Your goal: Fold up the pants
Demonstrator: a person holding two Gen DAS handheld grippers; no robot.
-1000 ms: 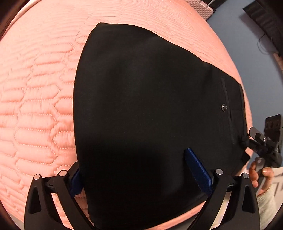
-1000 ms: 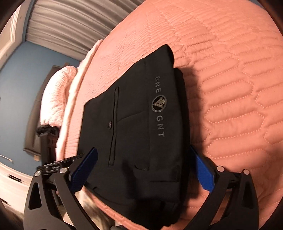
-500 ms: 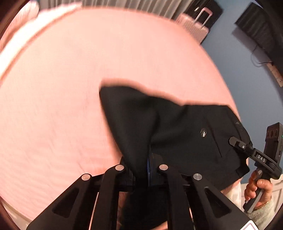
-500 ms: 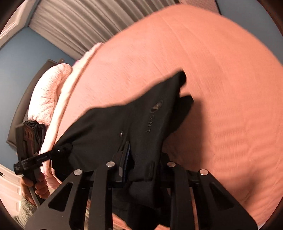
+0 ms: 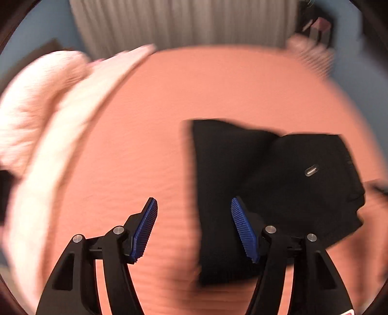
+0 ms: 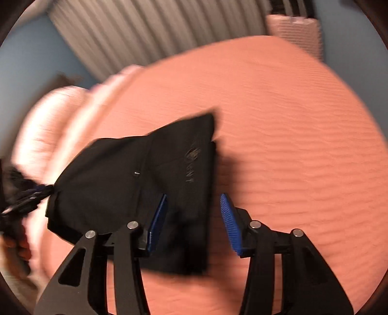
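Observation:
The black pants point(image 5: 266, 184) lie folded in a compact bundle on the salmon quilted bed point(image 5: 150, 135); both views are motion-blurred. My left gripper point(image 5: 194, 230) is open and empty, with the pants' left edge between and behind its blue pads point(image 5: 242, 230). In the right wrist view the pants point(image 6: 135, 184) show grey lettering on top. My right gripper point(image 6: 194, 223) is open and empty above the bundle's near right edge. The left gripper point(image 6: 26, 196) shows as a blur at the pants' left corner.
Pale pink pillows and a folded blanket point(image 5: 41, 104) lie along the bed's left side. Grey curtains point(image 5: 179, 21) hang behind the bed. A pink suitcase point(image 6: 294, 31) stands at the far right by the blue wall.
Both grippers were shut on the pants half a second ago, lifting them. Now both have opened and let go, and the pants lie folded further from the bed's edge.

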